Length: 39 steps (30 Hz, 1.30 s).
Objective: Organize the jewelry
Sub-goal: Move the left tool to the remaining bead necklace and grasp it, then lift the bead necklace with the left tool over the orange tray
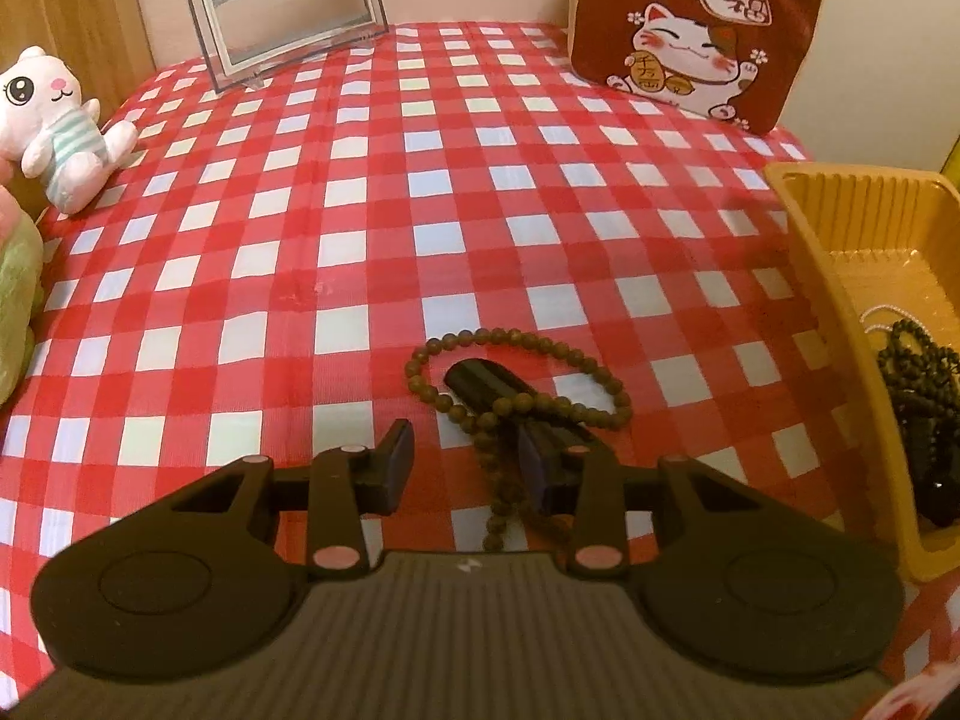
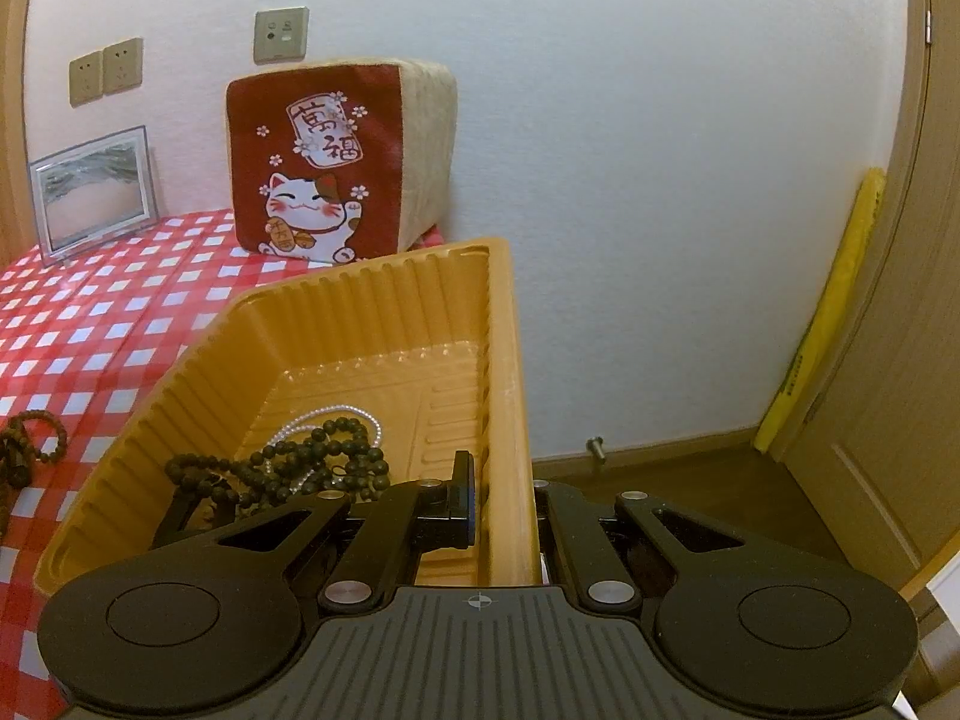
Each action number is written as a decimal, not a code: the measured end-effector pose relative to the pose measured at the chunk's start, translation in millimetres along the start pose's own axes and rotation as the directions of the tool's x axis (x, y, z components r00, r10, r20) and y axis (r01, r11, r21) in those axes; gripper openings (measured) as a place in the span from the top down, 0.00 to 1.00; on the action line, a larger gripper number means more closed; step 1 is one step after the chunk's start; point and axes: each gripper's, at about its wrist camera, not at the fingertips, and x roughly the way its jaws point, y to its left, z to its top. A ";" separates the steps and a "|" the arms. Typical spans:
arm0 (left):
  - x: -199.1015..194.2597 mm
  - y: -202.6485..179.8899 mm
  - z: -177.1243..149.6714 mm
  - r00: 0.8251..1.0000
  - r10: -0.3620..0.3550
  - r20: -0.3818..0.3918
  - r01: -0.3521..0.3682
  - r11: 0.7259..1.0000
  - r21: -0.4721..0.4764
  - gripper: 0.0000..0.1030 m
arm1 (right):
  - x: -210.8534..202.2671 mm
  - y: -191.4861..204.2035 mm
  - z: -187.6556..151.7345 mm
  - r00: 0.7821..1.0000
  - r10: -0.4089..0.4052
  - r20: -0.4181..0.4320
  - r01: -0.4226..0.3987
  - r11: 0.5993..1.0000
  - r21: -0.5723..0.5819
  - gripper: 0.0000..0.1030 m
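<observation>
A brown bead bracelet [image 1: 528, 372] lies on the red checked tablecloth [image 1: 360, 240], looped over a small black object [image 1: 486, 384]. My left gripper [image 1: 468, 468] is open just in front of it, with a strand of beads between the fingers. The yellow tray [image 1: 840, 276] stands at the right. In the right wrist view my right gripper [image 2: 504, 510] is shut on the right wall of the yellow tray [image 2: 504, 360]. Dark bead strands [image 2: 300, 462] and a white pearl strand [image 2: 336, 417] lie inside the tray. The brown bracelet also shows at the left of that view [image 2: 30, 438].
A lucky-cat cushion [image 1: 696, 30] and a picture frame [image 1: 282, 6] stand at the table's back. A white plush cat [image 1: 54, 126] sits at the left edge. The wall, the wooden floor [image 2: 690, 480] and a door lie to the tray's right.
</observation>
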 end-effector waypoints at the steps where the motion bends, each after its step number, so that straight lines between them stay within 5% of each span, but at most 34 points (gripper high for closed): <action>1: 1.4 0.3 0.4 1.000 0.000 -0.003 0.000 1.000 0.000 0.67 | 0.1 -0.4 0.0 1.000 0.000 0.000 0.000 1.000 0.000 0.96; 7: 8.9 2.3 0.5 1.000 -0.003 -0.020 0.003 1.000 -0.004 0.72 | 1.3 -0.7 0.8 1.000 -0.002 -0.002 0.002 1.000 -0.001 0.96; 13: 11.2 1.9 -0.1 0.999 -0.037 -0.014 0.037 0.999 -0.012 0.93 | 1.5 -0.8 1.0 1.000 -0.002 -0.003 0.002 1.000 0.000 0.96; 28: -22.7 18.8 25.6 0.990 -0.071 0.119 0.084 0.991 -0.109 0.94 | 1.5 0.1 1.5 1.000 0.000 0.000 0.000 1.000 -0.002 0.96; 39: -76.0 29.3 47.3 0.963 -0.073 0.259 0.106 0.987 -0.117 0.94 | -3.1 2.1 1.8 1.000 0.007 0.011 -0.007 1.000 -0.005 0.96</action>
